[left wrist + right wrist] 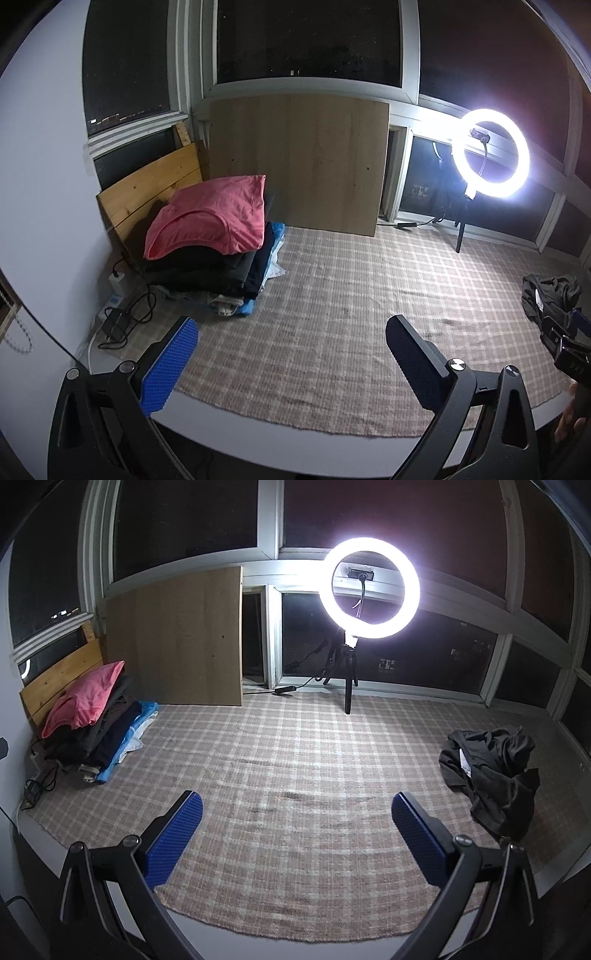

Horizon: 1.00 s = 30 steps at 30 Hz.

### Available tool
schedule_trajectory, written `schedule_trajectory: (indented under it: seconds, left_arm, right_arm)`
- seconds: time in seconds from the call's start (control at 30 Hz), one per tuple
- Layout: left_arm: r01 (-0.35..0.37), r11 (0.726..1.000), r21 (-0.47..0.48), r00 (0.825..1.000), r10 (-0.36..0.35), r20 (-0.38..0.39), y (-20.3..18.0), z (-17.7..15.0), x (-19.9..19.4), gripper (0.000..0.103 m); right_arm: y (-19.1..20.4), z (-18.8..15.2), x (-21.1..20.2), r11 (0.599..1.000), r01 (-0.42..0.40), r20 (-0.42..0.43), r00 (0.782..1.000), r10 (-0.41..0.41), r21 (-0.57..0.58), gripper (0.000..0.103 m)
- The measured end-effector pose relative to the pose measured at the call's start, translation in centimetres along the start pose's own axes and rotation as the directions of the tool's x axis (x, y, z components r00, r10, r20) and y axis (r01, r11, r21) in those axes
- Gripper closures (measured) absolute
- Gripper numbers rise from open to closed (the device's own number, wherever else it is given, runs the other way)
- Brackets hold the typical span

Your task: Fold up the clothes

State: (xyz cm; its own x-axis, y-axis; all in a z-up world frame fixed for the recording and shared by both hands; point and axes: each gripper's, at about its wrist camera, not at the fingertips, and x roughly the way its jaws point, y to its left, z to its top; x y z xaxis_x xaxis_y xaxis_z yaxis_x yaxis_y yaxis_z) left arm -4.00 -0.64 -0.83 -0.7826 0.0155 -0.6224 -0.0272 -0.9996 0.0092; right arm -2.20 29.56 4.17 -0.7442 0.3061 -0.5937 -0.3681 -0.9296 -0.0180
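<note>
A stack of folded clothes [221, 258] sits at the rug's left rear corner, topped by a pink garment [214, 218] [85, 699] over dark and blue pieces. A crumpled dark garment [495, 771] [550, 295] lies on the right side of the rug. My left gripper [291, 354] is open above the front of the rug, nothing between its blue pads. My right gripper [297, 830] is also open and empty, left of the crumpled garment and apart from it. In the left wrist view the right gripper's body and a hand [570, 413] show at the right edge.
A plaid rug [295, 760] covers the floor. A lit ring light [369, 587] on a tripod stands at the back. Wooden boards [299, 162] lean against the windows. A power strip and cables [118, 314] lie left of the stack by the wall.
</note>
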Motion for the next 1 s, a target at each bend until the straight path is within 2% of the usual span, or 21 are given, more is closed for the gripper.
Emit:
schedule_trajectory:
  seconds: [0.5, 0.7, 1.0]
  left_arm:
    - [0.092, 0.992, 0.088, 0.995, -0.095, 0.029, -2.1, 5.0, 5.2, 0.001]
    - [0.151, 0.979, 0.134, 0.987, -0.156, 0.033, -3.6, 7.0, 7.7, 0.001]
    - [0.232, 0.952, 0.198, 0.972, -0.235, -0.007, -6.7, 8.3, 11.0, 0.001]
  right_arm:
    - [-0.1, 2.6, 2.9, 0.990, 0.118, -0.004, 0.993, -0.118, 0.071, 0.000]
    - [-0.7, 3.2, 3.8, 0.979, 0.177, -0.010, 0.984, -0.177, 0.105, 0.000]
    - [-1.7, 4.1, 4.8, 0.950, 0.273, -0.030, 0.962, -0.272, 0.151, 0.000]
